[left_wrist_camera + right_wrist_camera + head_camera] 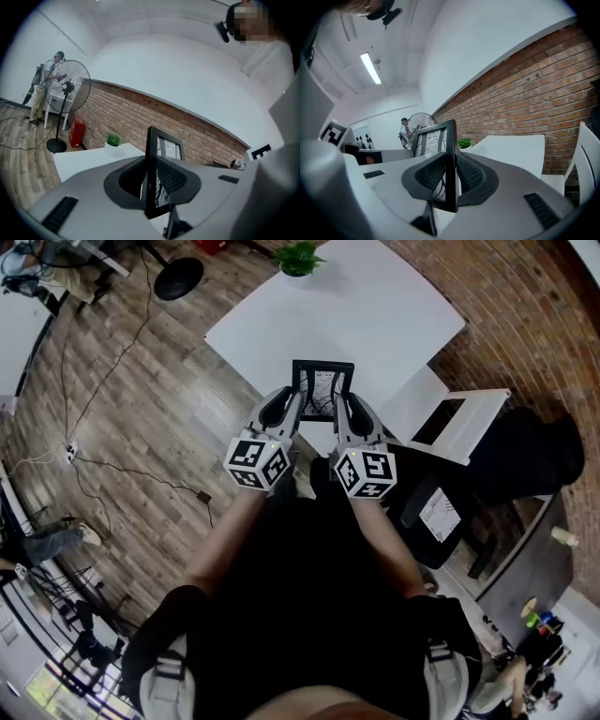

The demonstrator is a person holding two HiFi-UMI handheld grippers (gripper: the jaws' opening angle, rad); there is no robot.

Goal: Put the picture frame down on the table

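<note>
A black picture frame with a black-and-white print is held upright above the near edge of the white table. My left gripper is shut on the frame's left side bar, whose edge runs between the two dark pads. My right gripper is shut on the right side bar in the same way. Whether the frame's bottom edge touches the table cannot be seen. The print faces toward me in the right gripper view.
A small green plant in a white pot stands at the table's far edge. A white chair stands to the right by the brick wall. A standing fan and a person are across the room. Cables lie on the wood floor.
</note>
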